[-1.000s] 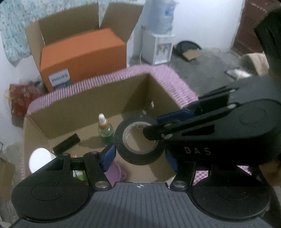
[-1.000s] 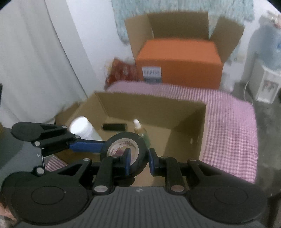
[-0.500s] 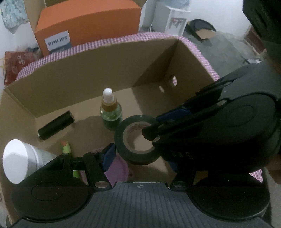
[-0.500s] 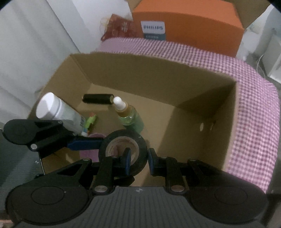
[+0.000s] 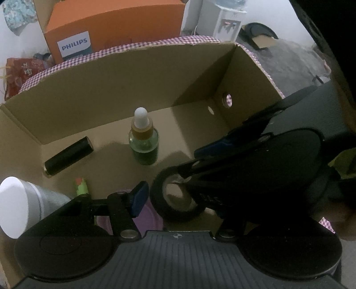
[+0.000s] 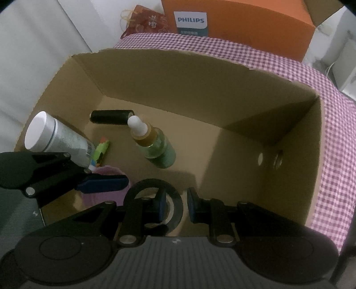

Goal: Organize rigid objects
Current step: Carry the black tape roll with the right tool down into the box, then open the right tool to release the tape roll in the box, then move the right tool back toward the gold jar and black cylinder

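Right now my right gripper (image 6: 174, 205) is pinching the black tape roll (image 6: 175, 200) – one finger (image 6: 161, 205) sits inside the ring's hole, the other (image 6: 193, 205) outside, the wall of the roll between them. It hangs low inside the cardboard box (image 6: 255, 111), near the front of the floor; can't tell if the roll touches the bottom. In the left wrist view the same tape roll (image 5: 160, 200) shows as a dark ring w/ my right gripper (image 5: 193, 177) reaching in from the right side. My left gripper (image 5: 178, 197) has its jaws spread about halfway, nothing pinched – its one visible blue finger (image 5: 139, 197) stands just left of the roll, apart from it; the other finger is hidden behind the right gripper. Inside the box: a green dropper bottle (image 6: 155, 144) w/ a white bulb top stands upright near the middle, a black cylinder (image 6: 111, 117) lies on its side by the back wall, just behind the bottle. A white-capped tube (image 6: 55, 137) leans in the left corner, a small green item (image 6: 102, 150) lies just beside it, and a purple round thing (image 6: 106, 193) lies under my left finger (image 6: 102, 182). The box sits on a purple checked cloth (image 6: 311, 89). Behind it – an orange Philips box (image 6: 244, 22) and a red patterned bag (image 6: 146, 21).
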